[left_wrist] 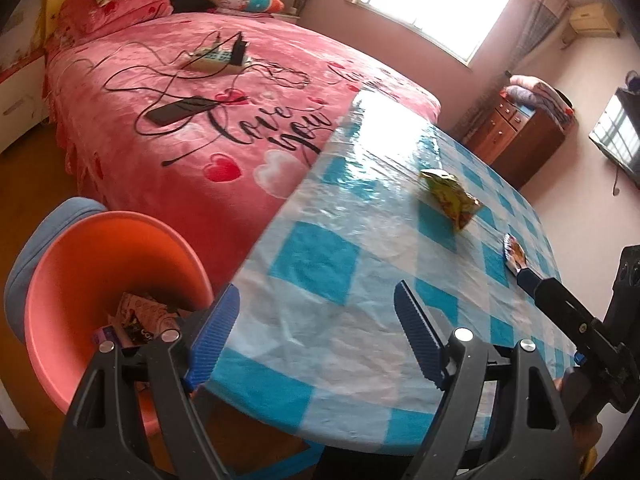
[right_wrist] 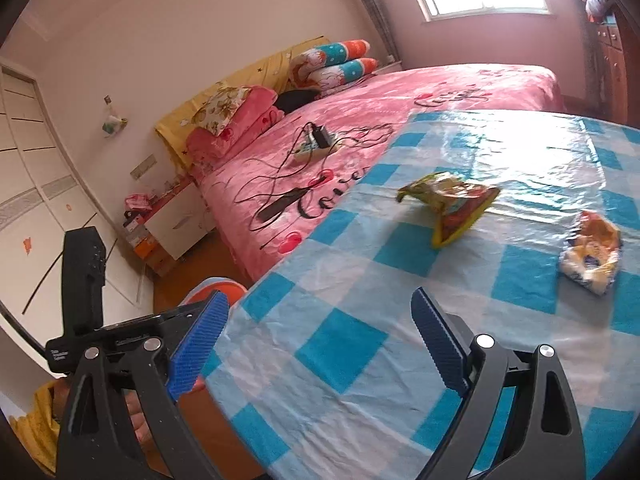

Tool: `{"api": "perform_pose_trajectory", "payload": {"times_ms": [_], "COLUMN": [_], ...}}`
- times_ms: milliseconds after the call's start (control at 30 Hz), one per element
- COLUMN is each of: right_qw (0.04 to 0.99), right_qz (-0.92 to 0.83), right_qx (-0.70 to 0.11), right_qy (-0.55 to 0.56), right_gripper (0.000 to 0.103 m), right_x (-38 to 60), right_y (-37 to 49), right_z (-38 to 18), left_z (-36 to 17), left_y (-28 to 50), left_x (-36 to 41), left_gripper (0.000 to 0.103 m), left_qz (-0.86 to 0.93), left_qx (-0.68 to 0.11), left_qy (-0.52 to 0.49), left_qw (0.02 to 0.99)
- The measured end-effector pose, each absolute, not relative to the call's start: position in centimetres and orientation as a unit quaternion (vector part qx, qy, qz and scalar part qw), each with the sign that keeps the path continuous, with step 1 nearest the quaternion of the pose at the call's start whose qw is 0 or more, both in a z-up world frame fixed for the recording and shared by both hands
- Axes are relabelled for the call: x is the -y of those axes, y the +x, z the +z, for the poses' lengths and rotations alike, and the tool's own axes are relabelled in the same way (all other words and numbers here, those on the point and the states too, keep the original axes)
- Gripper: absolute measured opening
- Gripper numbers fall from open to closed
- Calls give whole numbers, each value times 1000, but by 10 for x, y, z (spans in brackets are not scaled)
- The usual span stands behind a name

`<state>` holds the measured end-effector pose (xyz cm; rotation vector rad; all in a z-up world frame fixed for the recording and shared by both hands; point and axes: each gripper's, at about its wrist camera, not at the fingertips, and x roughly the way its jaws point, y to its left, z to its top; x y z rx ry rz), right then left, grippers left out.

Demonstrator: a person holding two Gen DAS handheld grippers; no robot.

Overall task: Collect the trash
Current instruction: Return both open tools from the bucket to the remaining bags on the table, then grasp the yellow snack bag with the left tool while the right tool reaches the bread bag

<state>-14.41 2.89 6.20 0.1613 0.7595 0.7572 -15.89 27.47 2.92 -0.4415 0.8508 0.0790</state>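
A green-yellow snack wrapper [left_wrist: 450, 196] lies on the blue-checked table [left_wrist: 320, 264]; it also shows in the right wrist view [right_wrist: 450, 206]. A smaller orange-white wrapper [right_wrist: 592, 256] lies to its right, seen edge-on in the left wrist view [left_wrist: 513, 254]. An orange bin [left_wrist: 80, 280] stands left of the table with several wrappers [left_wrist: 138, 316] inside. My left gripper [left_wrist: 316, 332] is open and empty over the table's near left edge, beside the bin. My right gripper [right_wrist: 320, 340] is open and empty over the table's near edge, short of both wrappers.
A pink bed [left_wrist: 192, 112] runs along the table's far side, with a power strip, cables and a phone [left_wrist: 180, 110] on it. A wooden cabinet [left_wrist: 516, 128] stands at the back right. A blue stool [left_wrist: 44, 236] sits behind the bin. White wardrobe doors [right_wrist: 36, 184] are at left.
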Motion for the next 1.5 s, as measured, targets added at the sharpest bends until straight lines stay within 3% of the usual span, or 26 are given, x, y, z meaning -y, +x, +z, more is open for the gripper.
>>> {"api": "perform_pose_trajectory", "payload": {"times_ms": [900, 1500], "right_qw": [890, 895], "right_qz": [293, 205], "right_qx": [-328, -347], "right_qy": [122, 190], "right_gripper": [92, 92], "right_x": [66, 140], "right_y": [-124, -88], "right_z": [71, 55], "left_z": [38, 46], "left_y": [-122, -73], "left_x": [-185, -131], "left_gripper": [80, 81], "left_qz": [-1, -52], "left_qx": [-435, -432], "left_qy": [-148, -130], "left_qw": [888, 891]}}
